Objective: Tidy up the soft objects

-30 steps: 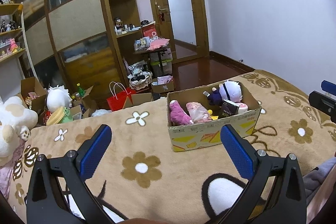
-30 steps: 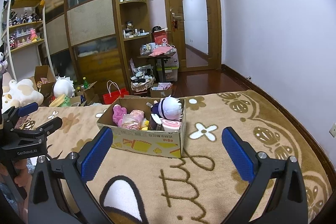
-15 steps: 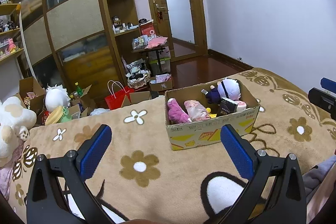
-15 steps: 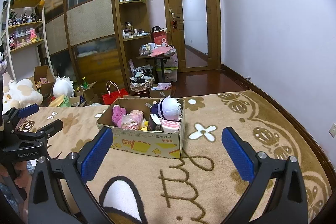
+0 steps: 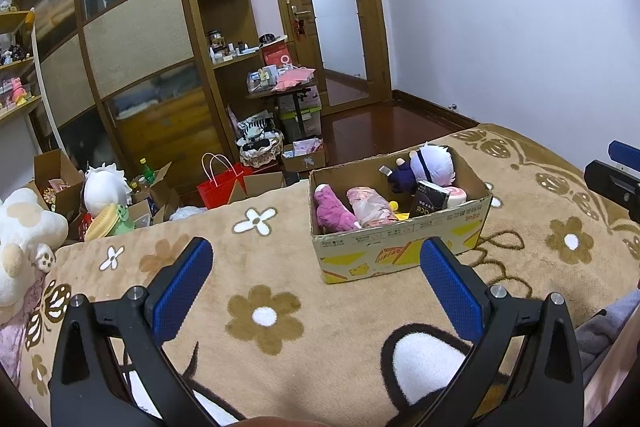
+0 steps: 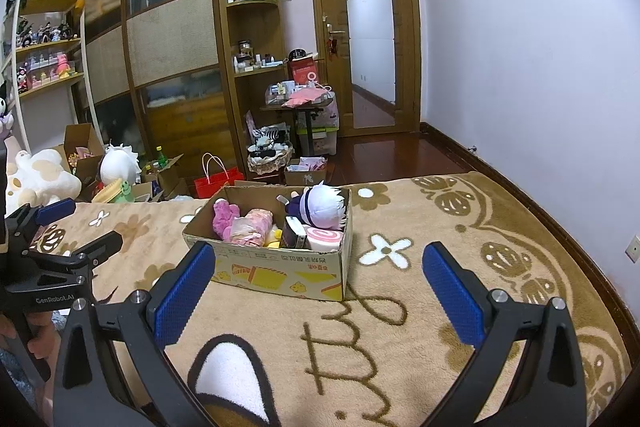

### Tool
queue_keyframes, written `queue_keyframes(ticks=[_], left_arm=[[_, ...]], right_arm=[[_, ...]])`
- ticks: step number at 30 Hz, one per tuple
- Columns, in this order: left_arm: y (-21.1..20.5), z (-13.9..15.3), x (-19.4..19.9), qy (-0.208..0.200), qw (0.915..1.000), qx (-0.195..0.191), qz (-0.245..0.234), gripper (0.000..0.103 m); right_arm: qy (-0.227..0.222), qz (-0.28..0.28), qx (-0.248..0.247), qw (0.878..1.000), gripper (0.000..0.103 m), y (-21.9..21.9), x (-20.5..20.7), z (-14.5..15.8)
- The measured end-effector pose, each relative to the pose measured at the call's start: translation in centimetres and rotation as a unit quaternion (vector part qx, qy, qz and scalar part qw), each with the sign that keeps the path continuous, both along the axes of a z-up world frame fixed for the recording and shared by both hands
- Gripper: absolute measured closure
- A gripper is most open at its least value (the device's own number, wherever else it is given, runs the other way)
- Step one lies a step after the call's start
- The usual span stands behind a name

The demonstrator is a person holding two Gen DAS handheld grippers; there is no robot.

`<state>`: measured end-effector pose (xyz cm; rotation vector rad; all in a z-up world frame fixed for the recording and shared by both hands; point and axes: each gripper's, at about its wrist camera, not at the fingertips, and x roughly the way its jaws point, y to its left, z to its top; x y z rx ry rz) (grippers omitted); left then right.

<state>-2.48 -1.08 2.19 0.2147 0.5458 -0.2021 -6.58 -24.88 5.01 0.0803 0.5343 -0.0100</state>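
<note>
A cardboard box (image 5: 404, 251) (image 6: 280, 271) sits on the tan flowered blanket (image 5: 264, 267) ahead of both grippers. Inside lie a pink plush (image 5: 332, 211) (image 6: 224, 215), a pink bagged soft item (image 5: 370, 207) (image 6: 252, 225), a white-haired doll in purple (image 5: 428, 163) (image 6: 322, 205), a dark carton (image 5: 430, 201) and a pink swirl roll (image 6: 324, 239). My left gripper (image 5: 316, 259) is open and empty, short of the box. My right gripper (image 6: 318, 263) is open too, nothing between its blue pads (image 6: 448, 287).
A big white plush (image 5: 24, 231) lies at the blanket's left edge. Beyond the blanket's far edge stand a red bag (image 5: 220, 183), open boxes with a white-haired plush (image 5: 106, 183), a wardrobe, shelves and a cluttered small table (image 5: 288, 87). Wooden floor leads to the door.
Both views have shifted slightly, so the box sits a little lower and closer. Both grippers stay open and nothing in the box has moved.
</note>
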Motion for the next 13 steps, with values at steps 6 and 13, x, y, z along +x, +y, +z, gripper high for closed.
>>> queue_keyframes(ticks=[6, 13], left_arm=[[-0.01, 0.04, -0.06, 0.000, 1.0000, 0.000, 0.001, 0.001], [-0.04, 0.20, -0.12, -0.003, 1.0000, 0.001, 0.004, 0.001]], right_arm=[[-0.001, 0.000, 0.001, 1.000, 0.000, 0.05, -0.05, 0.01], [-0.001, 0.000, 0.000, 1.000, 0.000, -0.10, -0.03, 0.02]])
